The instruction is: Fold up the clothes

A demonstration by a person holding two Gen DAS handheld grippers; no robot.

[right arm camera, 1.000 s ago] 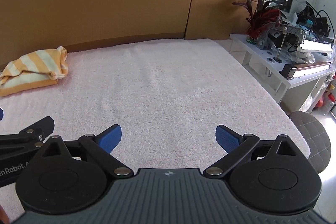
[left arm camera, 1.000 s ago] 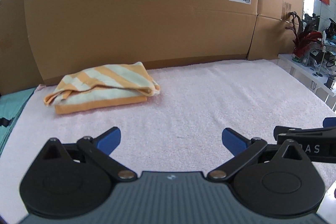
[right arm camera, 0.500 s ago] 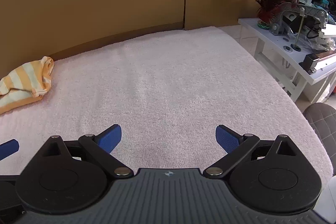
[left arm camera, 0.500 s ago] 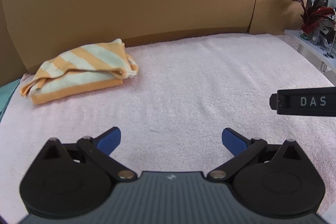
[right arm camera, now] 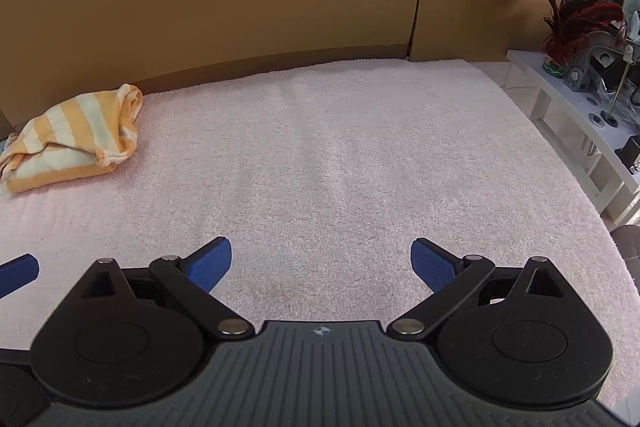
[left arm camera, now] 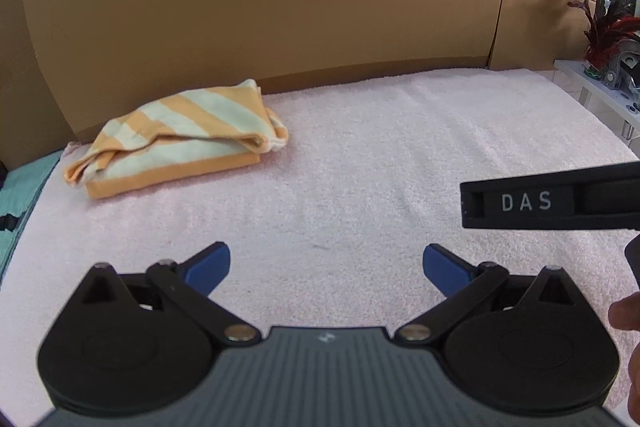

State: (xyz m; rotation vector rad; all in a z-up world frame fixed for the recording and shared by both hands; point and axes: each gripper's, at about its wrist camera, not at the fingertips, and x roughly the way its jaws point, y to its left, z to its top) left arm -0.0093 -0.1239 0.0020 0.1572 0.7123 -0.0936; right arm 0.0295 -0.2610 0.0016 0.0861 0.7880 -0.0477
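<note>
Cardboard wall ran along the back of the work area, two panels butted at a seam, a printed label high on the left one. In front of it lay the pink terry cover, flat, bare over most of its spread. A white side shelf with a red-leaved plant stood off the right edge; a teal cloth showed at the far left edge.

The one garment in view, an orange-and-white striped cloth, sat at the back left of the cover, close to the wall. It was already doubled into a compact stack, top layer a little slack, one rounded end bulging toward the middle.

Left gripper hovered low over the near part of the cover, fingers spread wide, nothing between them, well apart from the cloth. Right gripper likewise: fingers wide, empty, over bare cover. Its black side bar crossed the right of the left view, so the two tools sat just beside each other.

Judgement: the fold on this piece looked done, or nearly; both tools were idle between steps. Next move likely either a tidy of the slack top layer, needing a reach to back left, or fetching another garment, none visible here.
</note>
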